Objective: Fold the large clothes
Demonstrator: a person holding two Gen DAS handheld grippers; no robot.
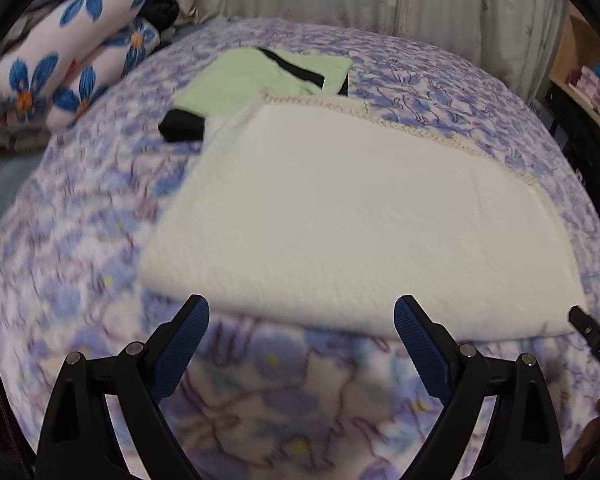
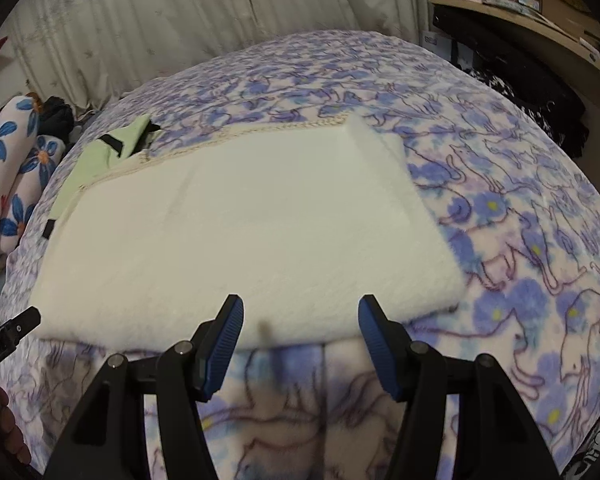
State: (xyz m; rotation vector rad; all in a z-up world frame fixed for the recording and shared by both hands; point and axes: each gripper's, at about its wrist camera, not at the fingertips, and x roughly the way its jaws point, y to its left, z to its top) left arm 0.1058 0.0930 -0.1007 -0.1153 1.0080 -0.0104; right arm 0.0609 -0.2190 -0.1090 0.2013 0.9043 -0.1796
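Right now I have both grippers spread wide and empty, hovering just short of the near edge of the cream garment point(image 1: 340, 216), which lies flat on the flowered bedspread point(image 1: 80, 208) as a thick, squared-off rectangle. My left gripper point(image 1: 302, 316) has that edge straight ahead of its fingertips; my right gripper point(image 2: 301, 314) sees the same edge just ahead, with the garment's right corner ahead and to its right. Each gripper shows at the margin of the other's view, so they sit side by side along that edge.

Judging by the neat outline and the layered edge, I take the cream piece to be folded at least once, with either one more fold or a tidy-up in hand. Beyond it, ahead and to the left of my left gripper, a pale green garment point(image 1: 256, 76) with black trim lies partly under the cream one's far edge.

Next I would need to pinch the full stack at the near edge with both grippers, not just the top layer, or the fold will slide apart. The picture is blurred near the fingertips, so I cannot tell whether they touch the fabric.
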